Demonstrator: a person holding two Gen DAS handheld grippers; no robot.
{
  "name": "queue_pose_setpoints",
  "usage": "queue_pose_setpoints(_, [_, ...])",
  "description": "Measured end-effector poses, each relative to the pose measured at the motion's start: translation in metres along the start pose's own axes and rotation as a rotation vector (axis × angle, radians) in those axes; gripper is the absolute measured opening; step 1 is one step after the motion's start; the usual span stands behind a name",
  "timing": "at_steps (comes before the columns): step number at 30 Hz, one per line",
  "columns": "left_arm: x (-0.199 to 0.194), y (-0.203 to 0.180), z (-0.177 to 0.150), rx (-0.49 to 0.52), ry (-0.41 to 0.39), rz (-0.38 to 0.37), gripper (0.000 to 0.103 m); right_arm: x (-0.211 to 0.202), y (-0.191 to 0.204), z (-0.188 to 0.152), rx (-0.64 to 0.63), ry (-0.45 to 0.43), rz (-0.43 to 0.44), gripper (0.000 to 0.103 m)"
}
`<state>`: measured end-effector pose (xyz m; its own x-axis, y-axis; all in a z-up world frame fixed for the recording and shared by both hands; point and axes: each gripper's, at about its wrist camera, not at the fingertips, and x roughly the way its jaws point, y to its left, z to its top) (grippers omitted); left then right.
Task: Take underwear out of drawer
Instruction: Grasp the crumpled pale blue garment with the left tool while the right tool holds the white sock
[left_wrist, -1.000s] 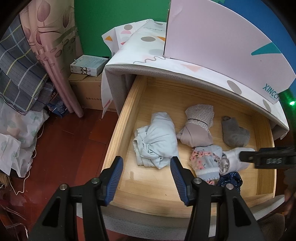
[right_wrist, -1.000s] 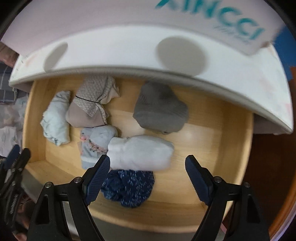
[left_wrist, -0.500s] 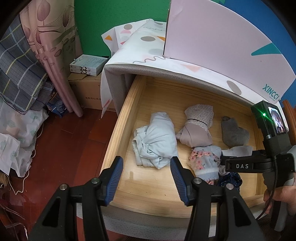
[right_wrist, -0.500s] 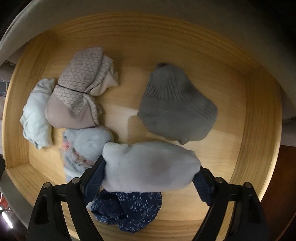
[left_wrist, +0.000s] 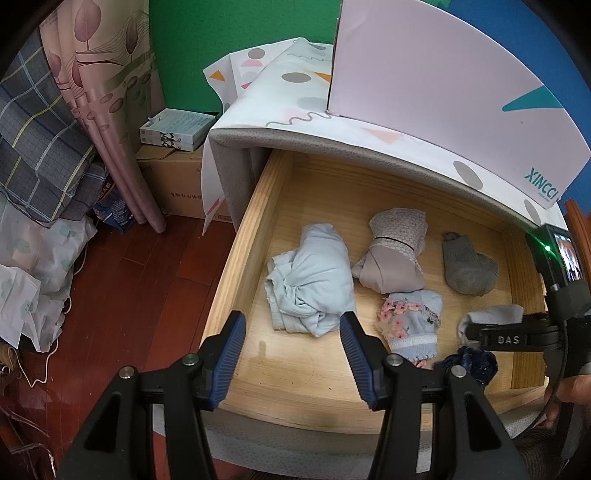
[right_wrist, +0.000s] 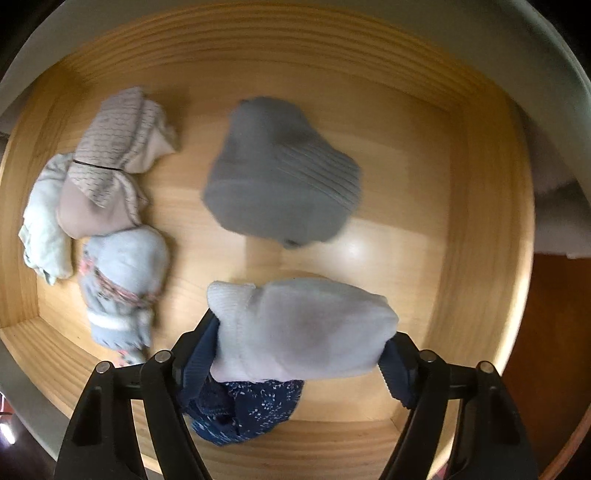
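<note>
The open wooden drawer holds several folded garments. My right gripper is shut on a white rolled piece, lifted a little over a dark blue patterned piece; it also shows in the left wrist view. A grey piece lies behind it. A floral light-blue piece, a beige honeycomb-print piece and a pale blue bundle lie to the left. My left gripper is open and empty above the drawer's front left.
A patterned cloth-covered top with a pink XINCCI board overhangs the drawer's back. Left of the drawer are a red wooden floor, a cardboard box, curtains and piled bedding.
My right gripper dropped into the drawer, closed on the white rolled piece and raised it slightly. The left gripper has stayed in place.
</note>
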<state>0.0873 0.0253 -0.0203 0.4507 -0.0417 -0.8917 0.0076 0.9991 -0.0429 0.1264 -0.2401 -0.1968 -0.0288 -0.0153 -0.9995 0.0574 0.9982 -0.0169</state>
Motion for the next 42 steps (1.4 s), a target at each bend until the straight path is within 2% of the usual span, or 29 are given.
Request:
queue_pose_setpoints(5, [0.0,0.0,0.0,0.001,0.0,0.001,0.054,0.002,-0.011,-0.007,0.011,0.021,-0.001,0.074])
queue_pose_setpoints(13, [0.0,0.001,0.0,0.003,0.009,0.011,0.054,-0.005,-0.02,-0.019,0.025,0.001,0.004,0.072])
queue_pose_setpoints(17, [0.001,0.003,-0.001,-0.008,0.017,0.006,0.054,0.0,-0.029,-0.037,0.071,-0.01,0.036,0.072])
queue_pose_setpoints(18, [0.001,0.004,-0.001,-0.012,0.018,0.003,0.054,0.006,-0.025,-0.029,0.076,-0.008,0.043,0.072])
queue_pose_setpoints(26, [0.011,0.007,-0.001,-0.009,0.086,-0.033,0.054,-0.003,-0.053,-0.035,0.062,-0.025,0.045,0.072])
queue_pose_setpoints(30, [0.017,0.009,0.0,-0.022,0.12,-0.05,0.054,-0.005,-0.049,-0.035,0.062,-0.036,0.057,0.072])
queue_pose_setpoints(42, [0.036,0.011,0.029,0.005,0.154,-0.041,0.054,-0.005,-0.059,-0.049,0.076,-0.059,0.077,0.072])
